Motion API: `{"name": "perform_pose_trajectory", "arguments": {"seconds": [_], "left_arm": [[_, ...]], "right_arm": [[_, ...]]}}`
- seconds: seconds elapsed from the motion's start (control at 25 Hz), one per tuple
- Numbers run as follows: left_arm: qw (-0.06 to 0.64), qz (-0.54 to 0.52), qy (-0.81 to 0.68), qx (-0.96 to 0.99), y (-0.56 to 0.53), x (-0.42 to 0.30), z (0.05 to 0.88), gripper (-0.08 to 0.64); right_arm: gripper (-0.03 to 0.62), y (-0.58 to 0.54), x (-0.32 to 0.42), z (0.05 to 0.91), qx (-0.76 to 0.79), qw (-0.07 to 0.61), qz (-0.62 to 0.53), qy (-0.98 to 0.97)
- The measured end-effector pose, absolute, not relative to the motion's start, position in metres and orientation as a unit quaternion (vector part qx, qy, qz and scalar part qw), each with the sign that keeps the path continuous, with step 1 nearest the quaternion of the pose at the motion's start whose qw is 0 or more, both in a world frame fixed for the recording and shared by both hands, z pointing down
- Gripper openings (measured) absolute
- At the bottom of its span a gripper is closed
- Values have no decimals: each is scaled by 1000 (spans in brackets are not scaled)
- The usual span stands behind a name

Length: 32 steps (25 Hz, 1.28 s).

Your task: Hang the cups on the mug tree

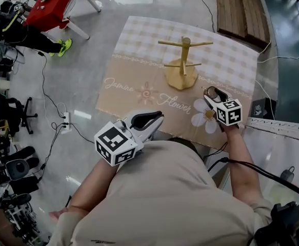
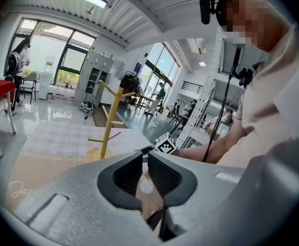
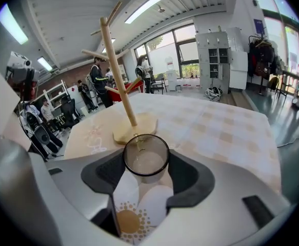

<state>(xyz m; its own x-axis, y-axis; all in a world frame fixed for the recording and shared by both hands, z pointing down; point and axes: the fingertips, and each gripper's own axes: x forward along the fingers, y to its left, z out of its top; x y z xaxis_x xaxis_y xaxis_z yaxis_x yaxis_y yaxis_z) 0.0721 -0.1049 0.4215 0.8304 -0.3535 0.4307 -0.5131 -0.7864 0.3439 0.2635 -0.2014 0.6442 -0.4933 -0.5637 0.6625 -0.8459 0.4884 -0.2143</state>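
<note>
A bare wooden mug tree (image 1: 182,60) stands on the far half of the cloth-covered table (image 1: 139,81); it also shows in the left gripper view (image 2: 108,122) and the right gripper view (image 3: 119,86). My right gripper (image 1: 212,93) hovers just in front of and right of the tree base, shut on a clear glass cup (image 3: 146,158) held upright between its pads. My left gripper (image 1: 154,118) hangs at the table's near edge, jaws drawn almost together with nothing between them (image 2: 143,160). No other cup is visible.
A wooden slatted bench (image 1: 241,9) lies beyond the table. A red table (image 1: 52,4) and seated people are at the far left. Cables and a power strip (image 1: 65,121) run across the floor. A white surface (image 1: 277,152) adjoins on the right.
</note>
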Motion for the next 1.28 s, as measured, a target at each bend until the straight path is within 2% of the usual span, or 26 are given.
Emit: {"name": "perform_pose_trajectory", "arguments": {"seconds": [0.32, 0.44, 1.28], "left_arm": [[225, 175, -226, 931, -103, 79, 421, 18], [224, 175, -224, 932, -101, 81, 421, 19], [217, 172, -238, 931, -95, 71, 417, 19]], "right_arm": [[270, -219, 259, 602, 395, 138, 359, -834], [270, -227, 262, 590, 400, 114, 369, -831], [270, -278, 257, 558, 477, 137, 288, -819]]}}
